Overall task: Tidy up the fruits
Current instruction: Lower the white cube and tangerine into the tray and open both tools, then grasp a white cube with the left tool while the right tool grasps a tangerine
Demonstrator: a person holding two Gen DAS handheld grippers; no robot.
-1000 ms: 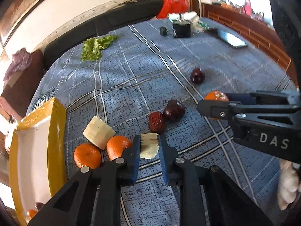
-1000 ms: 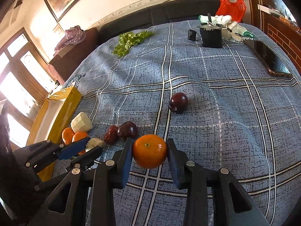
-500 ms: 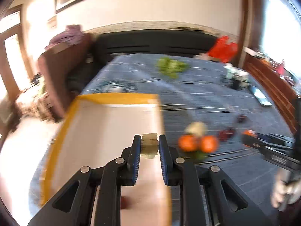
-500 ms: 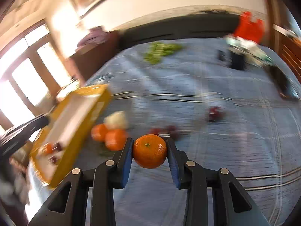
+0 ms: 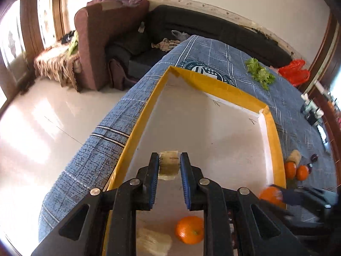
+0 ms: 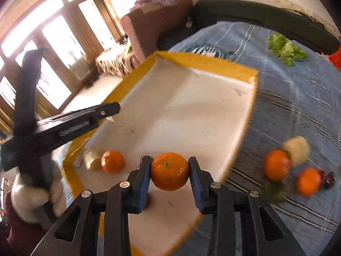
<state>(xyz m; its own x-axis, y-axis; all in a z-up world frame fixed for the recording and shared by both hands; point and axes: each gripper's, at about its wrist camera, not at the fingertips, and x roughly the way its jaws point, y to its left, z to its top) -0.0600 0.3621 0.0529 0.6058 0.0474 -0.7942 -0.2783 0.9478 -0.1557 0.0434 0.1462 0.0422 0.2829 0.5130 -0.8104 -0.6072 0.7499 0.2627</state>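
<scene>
While the left gripper (image 5: pixel 169 166) clamped a pale fruit chunk (image 5: pixel 168 164) and the right gripper (image 6: pixel 169 171) an orange (image 6: pixel 169 171), blur smeared the fruits right of the tray (image 6: pixel 245 72).

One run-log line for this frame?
left gripper: shut on pale fruit chunk | right gripper: shut on orange | both over yellow tray

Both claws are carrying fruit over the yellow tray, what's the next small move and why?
Probably lower the left claw a little and open it, so the pale fruit chunk it grips drops onto the bare white floor of the yellow tray. It hangs inside the rim, clear of the orange already there. The right claw, shut on its orange, can follow.
</scene>
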